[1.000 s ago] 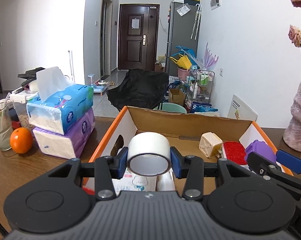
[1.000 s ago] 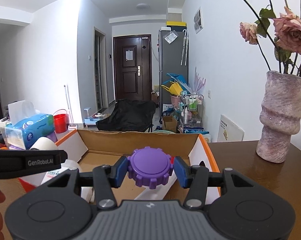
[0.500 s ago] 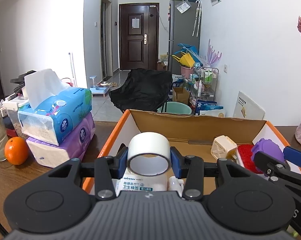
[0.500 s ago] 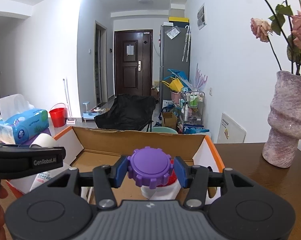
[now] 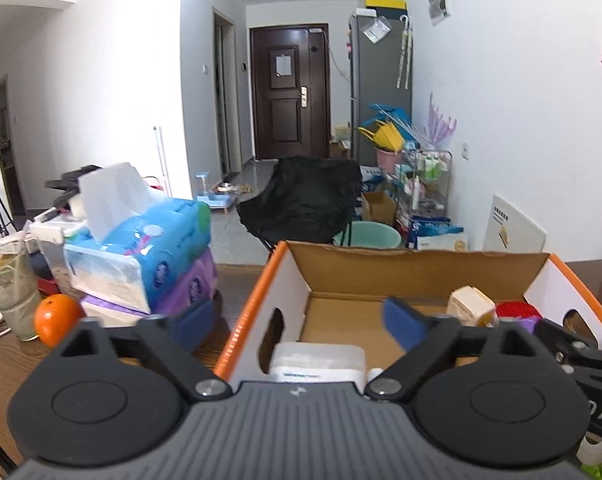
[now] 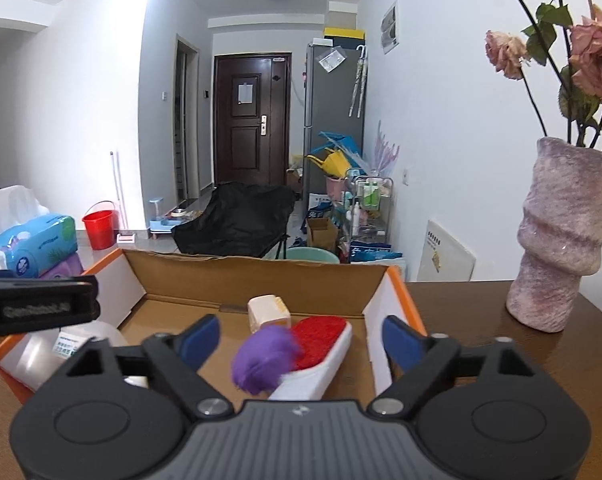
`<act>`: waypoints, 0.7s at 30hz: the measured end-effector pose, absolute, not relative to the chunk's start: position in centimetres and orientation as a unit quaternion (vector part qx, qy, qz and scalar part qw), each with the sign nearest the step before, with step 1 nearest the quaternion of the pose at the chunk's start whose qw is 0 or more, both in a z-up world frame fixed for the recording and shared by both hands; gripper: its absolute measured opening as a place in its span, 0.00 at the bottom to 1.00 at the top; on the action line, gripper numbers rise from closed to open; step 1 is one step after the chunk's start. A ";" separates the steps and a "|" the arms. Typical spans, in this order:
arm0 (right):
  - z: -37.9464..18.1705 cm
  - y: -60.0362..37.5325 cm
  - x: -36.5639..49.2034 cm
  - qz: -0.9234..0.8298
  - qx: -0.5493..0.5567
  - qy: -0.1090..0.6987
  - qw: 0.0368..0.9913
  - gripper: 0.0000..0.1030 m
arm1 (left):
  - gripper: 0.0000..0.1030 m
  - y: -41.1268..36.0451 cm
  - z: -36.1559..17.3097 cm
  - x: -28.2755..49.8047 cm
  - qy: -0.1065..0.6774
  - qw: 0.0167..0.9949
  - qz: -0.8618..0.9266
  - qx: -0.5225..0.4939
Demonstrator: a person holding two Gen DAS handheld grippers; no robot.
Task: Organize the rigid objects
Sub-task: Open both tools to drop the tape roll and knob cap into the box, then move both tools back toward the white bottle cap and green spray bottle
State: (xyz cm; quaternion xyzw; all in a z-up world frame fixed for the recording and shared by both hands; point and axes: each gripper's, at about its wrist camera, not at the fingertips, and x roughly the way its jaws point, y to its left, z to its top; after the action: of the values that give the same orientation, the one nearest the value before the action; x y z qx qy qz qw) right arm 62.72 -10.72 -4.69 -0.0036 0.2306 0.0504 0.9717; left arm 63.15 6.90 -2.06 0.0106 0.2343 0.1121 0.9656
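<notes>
Both grippers have just sprung wide over the box (image 5: pixel 261 304): the left gripper (image 5: pixel 297 326), which clamped a tape roll a moment ago, now has nothing between its fingers, and I cannot see where the roll landed. The right gripper (image 6: pixel 301 338) has let go of the purple knob (image 6: pixel 263 360), which shows as a blur by the box's right wall, against the red brush (image 6: pixel 321 340). To my eye both pieces are delivered, so the hands are free to draw back for whatever remains.
</notes>
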 end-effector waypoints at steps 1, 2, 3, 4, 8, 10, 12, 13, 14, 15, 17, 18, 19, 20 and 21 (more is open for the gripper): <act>-4.6 -10.8 62.6 0.048 -0.004 0.231 0.972 0.98 | 1.00 7.0 -1.9 63.0 0.230 0.966 0.115 0.011; -4.6 -10.9 62.6 0.047 -0.004 0.230 0.972 1.00 | 1.00 7.1 -1.8 62.9 0.229 0.966 0.115 0.012; -4.5 -11.0 62.6 0.045 -0.004 0.229 0.972 1.00 | 1.00 7.2 -1.7 62.9 0.229 0.967 0.114 0.011; -4.4 -11.0 62.6 0.044 -0.004 0.230 0.972 1.00 | 1.00 7.2 -1.7 62.9 0.229 0.967 0.114 0.010; -4.3 -10.9 62.5 0.048 -0.008 0.232 0.972 1.00 | 1.00 7.1 -1.7 62.9 0.234 0.965 0.116 0.011; -4.2 -10.9 62.5 0.049 -0.010 0.232 0.972 1.00 | 1.00 7.1 -1.6 62.8 0.235 0.965 0.116 0.012; -4.2 -10.9 62.4 0.050 -0.011 0.232 0.971 1.00 | 1.00 7.1 -1.5 62.7 0.235 0.965 0.117 0.011; -4.2 -10.9 62.3 0.050 -0.011 0.233 0.971 1.00 | 1.00 7.1 -1.5 62.7 0.236 0.965 0.118 0.009; -4.1 -10.9 62.2 0.050 -0.013 0.233 0.971 1.00 | 1.00 7.2 -1.5 62.6 0.237 0.964 0.119 0.007; -4.0 -10.9 62.1 0.050 -0.014 0.233 0.971 1.00 | 1.00 7.2 -1.4 62.5 0.238 0.964 0.119 0.005; -3.9 -11.0 61.7 0.051 -0.017 0.231 0.972 1.00 | 1.00 7.3 -1.4 62.3 0.239 0.964 0.117 0.002; -3.8 -11.1 61.5 0.052 -0.018 0.229 0.972 1.00 | 1.00 7.3 -1.4 62.2 0.239 0.964 0.116 0.004; -3.6 -11.2 61.3 0.052 -0.018 0.227 0.972 1.00 | 1.00 7.3 -1.3 62.0 0.240 0.964 0.116 0.007; -3.5 -11.3 61.1 0.051 -0.017 0.224 0.973 1.00 | 1.00 7.3 -1.3 61.8 0.239 0.964 0.118 0.008; -3.3 -11.5 60.8 0.052 -0.015 0.222 0.974 1.00 | 1.00 7.3 -1.3 61.5 0.239 0.964 0.118 0.008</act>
State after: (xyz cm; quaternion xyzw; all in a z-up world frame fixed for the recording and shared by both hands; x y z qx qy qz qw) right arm 60.81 -11.47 -3.28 -0.0153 0.2218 0.0516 0.9736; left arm 61.52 7.34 -1.27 0.0079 0.2387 0.1183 0.9638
